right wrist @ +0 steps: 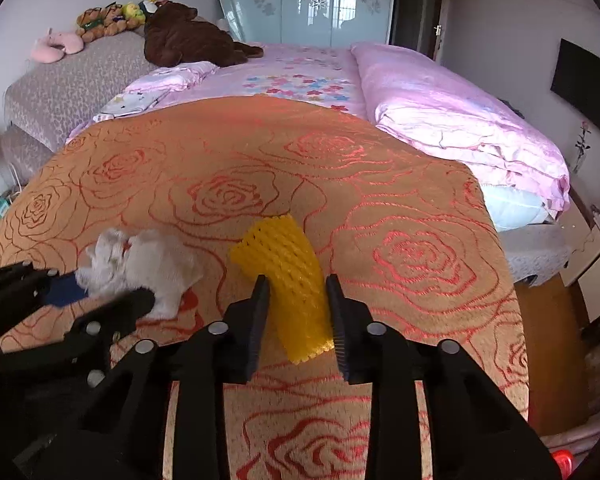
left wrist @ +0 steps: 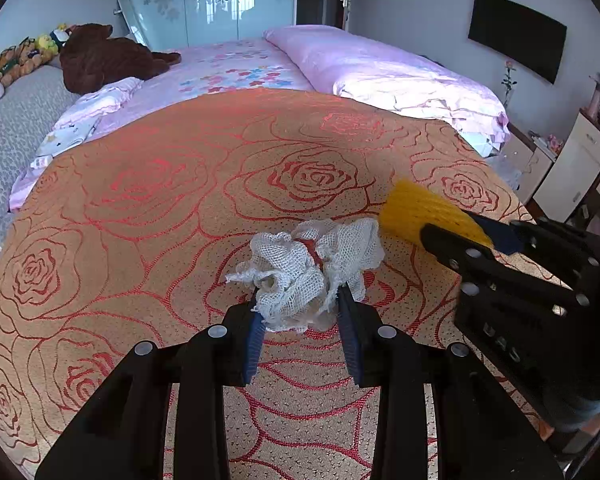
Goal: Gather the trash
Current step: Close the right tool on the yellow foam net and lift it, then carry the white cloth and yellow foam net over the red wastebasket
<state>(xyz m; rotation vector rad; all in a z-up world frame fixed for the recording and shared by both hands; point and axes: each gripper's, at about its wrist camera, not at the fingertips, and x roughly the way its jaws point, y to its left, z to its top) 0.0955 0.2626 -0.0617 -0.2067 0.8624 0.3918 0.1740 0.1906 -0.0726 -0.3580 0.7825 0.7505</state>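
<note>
No brand or label reads clearly. You have two pieces of trash on the orange rose-patterned bedspread (left wrist: 148, 208): one crumpled white mesh net (left wrist: 308, 268) and one yellow foam net sleeve (right wrist: 290, 276). Your left claw (left wrist: 300, 312) is clamped on the white net. Your right claw (right wrist: 298, 312) is closed around the yellow sleeve, pads against its sides.

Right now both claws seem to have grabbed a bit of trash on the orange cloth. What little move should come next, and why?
Probably a gentle lift of both. The left claw is shut on the white mesh wad, and the right claw pinches the yellow foam net. Both pieces rest on the rose-patterned cloth, and no bin shows in either view, so raising them clear comes first.
</note>
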